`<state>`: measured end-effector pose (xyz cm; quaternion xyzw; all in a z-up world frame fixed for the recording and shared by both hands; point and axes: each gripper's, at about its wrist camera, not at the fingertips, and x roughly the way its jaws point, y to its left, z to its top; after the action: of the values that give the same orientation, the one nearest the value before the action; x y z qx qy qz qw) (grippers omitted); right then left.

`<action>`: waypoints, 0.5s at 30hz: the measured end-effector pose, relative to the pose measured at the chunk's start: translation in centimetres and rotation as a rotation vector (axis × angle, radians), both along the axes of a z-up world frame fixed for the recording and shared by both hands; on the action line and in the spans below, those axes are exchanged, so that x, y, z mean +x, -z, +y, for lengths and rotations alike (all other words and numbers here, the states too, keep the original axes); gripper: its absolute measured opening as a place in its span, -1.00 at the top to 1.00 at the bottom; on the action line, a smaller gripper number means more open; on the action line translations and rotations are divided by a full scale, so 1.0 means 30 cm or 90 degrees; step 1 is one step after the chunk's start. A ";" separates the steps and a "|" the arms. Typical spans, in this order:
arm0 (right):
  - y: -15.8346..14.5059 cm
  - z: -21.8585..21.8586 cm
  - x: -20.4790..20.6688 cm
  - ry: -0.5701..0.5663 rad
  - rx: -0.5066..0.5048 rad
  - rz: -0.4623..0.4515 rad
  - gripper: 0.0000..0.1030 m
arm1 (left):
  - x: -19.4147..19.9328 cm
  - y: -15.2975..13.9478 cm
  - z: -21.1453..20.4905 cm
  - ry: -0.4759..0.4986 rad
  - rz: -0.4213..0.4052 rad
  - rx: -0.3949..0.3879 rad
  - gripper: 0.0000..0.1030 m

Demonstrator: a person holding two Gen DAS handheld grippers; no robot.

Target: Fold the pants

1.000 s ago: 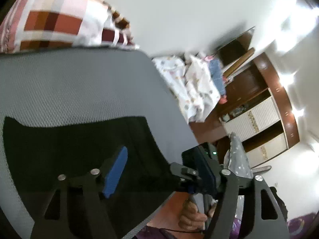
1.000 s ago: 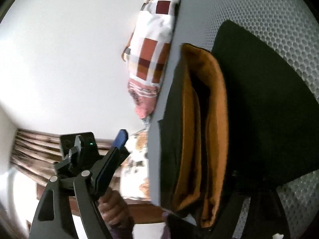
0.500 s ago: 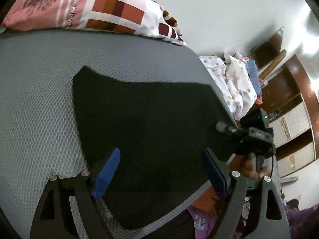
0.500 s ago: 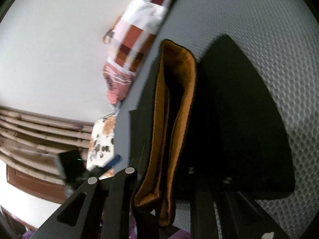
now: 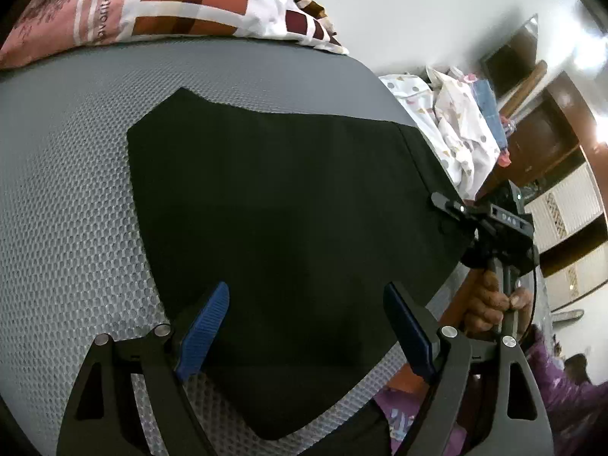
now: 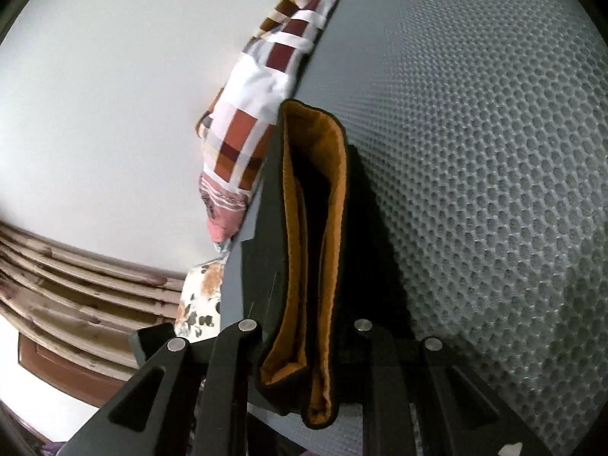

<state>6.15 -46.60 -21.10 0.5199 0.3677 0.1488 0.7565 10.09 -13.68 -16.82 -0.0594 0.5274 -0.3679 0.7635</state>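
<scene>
Right now the black pants (image 5: 281, 205) lie spread flat on the grey honeycomb-textured bed (image 5: 68, 205), with a checked pillow (image 5: 182, 7) at the bed's far edge against the white wall. Over the near part of the pants hangs the left claw (image 5: 307, 323), its blue-padded fingers (image 5: 205, 323) set wide apart with nothing between them, the left one just over the cloth's edge where black meets grey. Off at the right-hand edge of the pants, the right claw (image 5: 452, 207) shows as a dark tip meeting the fabric near the bed's side, with the person's hand (image 5: 490, 300) gripping its handle below. From that claw's own camera, the edge of the pants (image 6: 311, 266) stands up as a folded band with an orange lining (image 6: 334, 197) showing, running straight out from between the black fingers (image 6: 228, 364), which sit close on either side of it; the tips are hidden by the cloth, so I cannot tell for certain that they pinch it. A rumpled spotted sheet (image 5: 448, 121) lies beyond the bed, near brown wooden cabinets (image 5: 547, 140).
</scene>
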 end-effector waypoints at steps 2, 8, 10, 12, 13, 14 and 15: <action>0.004 -0.004 0.006 -0.002 0.004 0.002 0.67 | 0.005 0.001 -0.005 0.002 0.000 0.002 -0.62; 0.049 -0.032 -0.007 0.000 0.053 0.029 0.54 | 0.029 0.039 -0.008 -0.006 0.014 0.003 -0.62; 0.031 -0.071 -0.046 0.031 0.055 0.028 0.49 | 0.030 0.042 -0.008 -0.004 0.014 0.001 -0.62; -0.003 -0.118 -0.105 0.070 0.034 0.019 0.48 | 0.030 0.044 -0.007 -0.002 0.012 -0.001 -0.62; -0.023 -0.144 -0.148 0.089 0.040 0.008 0.48 | 0.030 0.046 -0.005 0.000 0.012 -0.002 -0.62; -0.045 -0.158 -0.189 0.101 0.049 -0.006 0.48 | 0.031 0.048 -0.003 0.000 0.013 -0.005 -0.62; -0.062 -0.161 -0.216 0.103 0.053 -0.015 0.48 | 0.030 0.051 0.002 -0.001 0.014 -0.009 -0.62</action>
<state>-0.33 -51.43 -19.25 0.5770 0.3090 0.1088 0.7482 11.00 -13.61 -18.34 -0.0690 0.5332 -0.3705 0.7574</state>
